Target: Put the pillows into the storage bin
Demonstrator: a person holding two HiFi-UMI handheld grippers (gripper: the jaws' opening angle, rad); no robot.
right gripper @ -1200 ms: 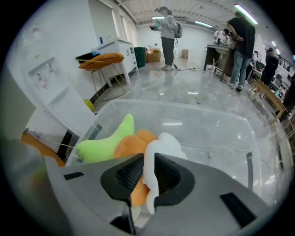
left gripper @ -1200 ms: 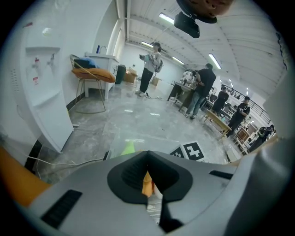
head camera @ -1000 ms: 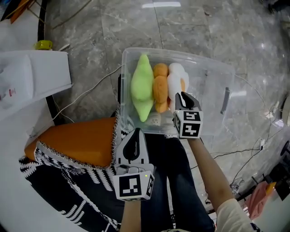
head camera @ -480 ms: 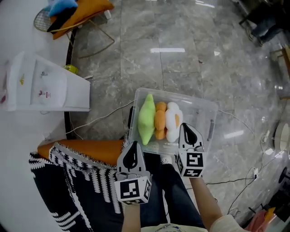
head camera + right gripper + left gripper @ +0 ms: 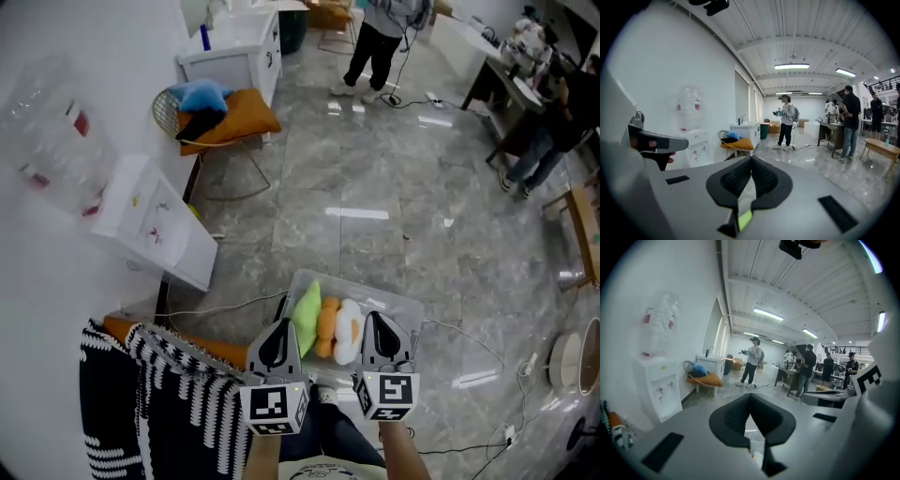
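Entry, largest first: the grey marble floor, which carries everything listed. A black-and-white patterned throw lies at the left, over an orange cushion, and we see no pillow on it. The clear storage bin stands on the floor just beside the cushion, with no lid on it. Inside the bin, on edge, side by side and touching, are a green pillow, an orange pillow and a white pillow. The left tongs have their pads pressed together with nothing between them. The right tongs are likewise closed and empty. Both tongs hang over the bin's near edge, apart from the pillows. We judge the task complete or very nearly so: three pillows are stored, and we find none outside the bin or in either pair of tongs.
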